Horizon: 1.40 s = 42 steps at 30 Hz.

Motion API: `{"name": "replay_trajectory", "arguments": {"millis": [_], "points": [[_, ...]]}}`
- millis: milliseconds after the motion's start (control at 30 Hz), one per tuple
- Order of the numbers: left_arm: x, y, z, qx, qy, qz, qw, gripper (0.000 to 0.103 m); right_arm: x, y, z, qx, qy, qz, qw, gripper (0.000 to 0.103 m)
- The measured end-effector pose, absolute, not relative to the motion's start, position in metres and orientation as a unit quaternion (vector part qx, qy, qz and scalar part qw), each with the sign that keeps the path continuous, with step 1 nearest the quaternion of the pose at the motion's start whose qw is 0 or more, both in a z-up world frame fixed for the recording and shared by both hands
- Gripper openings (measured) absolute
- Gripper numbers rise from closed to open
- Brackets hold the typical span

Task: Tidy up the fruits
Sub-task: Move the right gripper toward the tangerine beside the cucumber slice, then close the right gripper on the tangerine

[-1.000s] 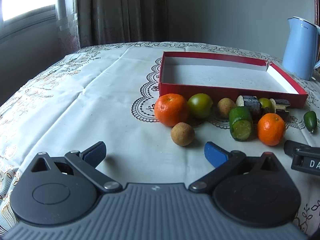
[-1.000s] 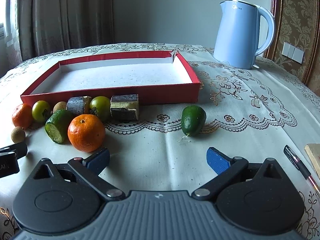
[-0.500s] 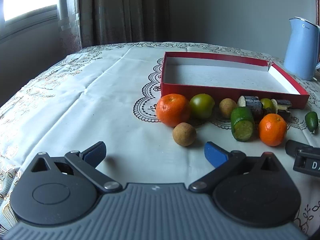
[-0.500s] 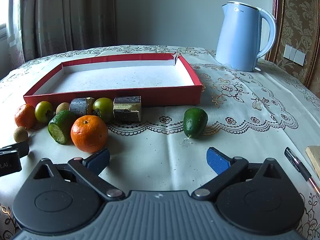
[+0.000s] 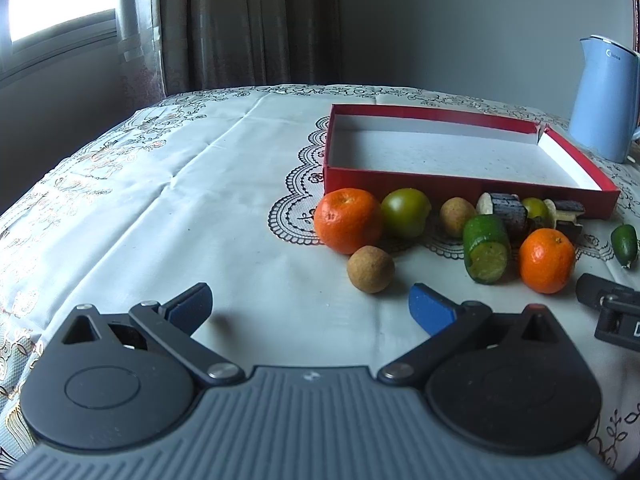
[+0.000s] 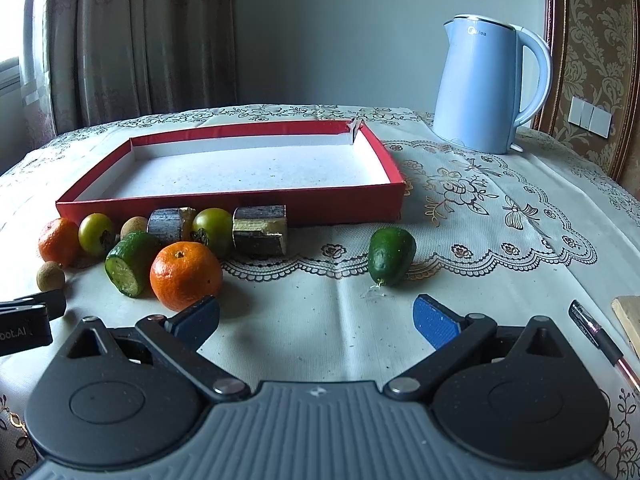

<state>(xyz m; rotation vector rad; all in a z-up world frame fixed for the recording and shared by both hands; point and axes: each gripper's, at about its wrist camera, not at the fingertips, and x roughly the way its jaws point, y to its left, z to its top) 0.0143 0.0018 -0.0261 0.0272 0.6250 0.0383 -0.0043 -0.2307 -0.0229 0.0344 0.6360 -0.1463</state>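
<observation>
Tablecloth (image 5: 200,184) unchanged; fruit looms nearer (both jaws spread, empty).

Fruits (image 6: 186,275) crowd tablecloth – beside empty red tray (image 6: 228,204)

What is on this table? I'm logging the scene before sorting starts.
red box: 1, red with white inside, centre, nothing in it
oranges: 2, orange, before box
round green fruits: 2, green, along box front
brown fruits: 2, tan, left cluster
green cut fruit: 1, beside near orange
whole green fruit: 1, alone, right
dark cut pieces: 2, against box
kettle: 1, pale blue, far right
pen: 1, right edge
left gripper: open
right gripper: open
</observation>
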Motion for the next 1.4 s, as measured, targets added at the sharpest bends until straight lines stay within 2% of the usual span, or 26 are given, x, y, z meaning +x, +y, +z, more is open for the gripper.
{"name": "replay_trajectory", "arguments": {"millis": [933, 1233, 1267, 1300, 1333, 1367, 1400], "points": [[0.001, -0.006, -0.019, 0.034, 0.267, -0.001, 0.963, 0.103, -0.011, -0.234, -0.018, 0.027, 0.289, -0.066, 0.955, 0.103], [0.002, 0.009, -0.019, -0.005, 0.270, 0.029, 0.962, 0.103, -0.026, -0.232, -0.009, 0.023, 0.241, -0.030, 0.970, 0.102], [0.002, 0.011, -0.019, -0.009, 0.270, 0.031, 0.962, 0.103, -0.026, -0.231, -0.008, 0.020, 0.236, -0.026, 0.971, 0.099], [0.002, 0.012, -0.019, -0.013, 0.269, 0.033, 0.962, 0.103, -0.026, -0.229, -0.007, 0.015, 0.237, -0.025, 0.971, 0.084], [0.001, 0.014, -0.019, -0.017, 0.269, 0.034, 0.962, 0.103, -0.023, -0.227, -0.006, 0.009, 0.243, -0.025, 0.970, 0.051], [0.001, 0.015, -0.019, -0.021, 0.268, 0.034, 0.963, 0.103, -0.021, -0.227, -0.005, 0.008, 0.250, -0.028, 0.968, 0.038], [0.000, 0.016, -0.018, -0.025, 0.267, 0.036, 0.963, 0.103, -0.019, -0.227, -0.005, 0.008, 0.255, -0.027, 0.967, 0.032]]}}
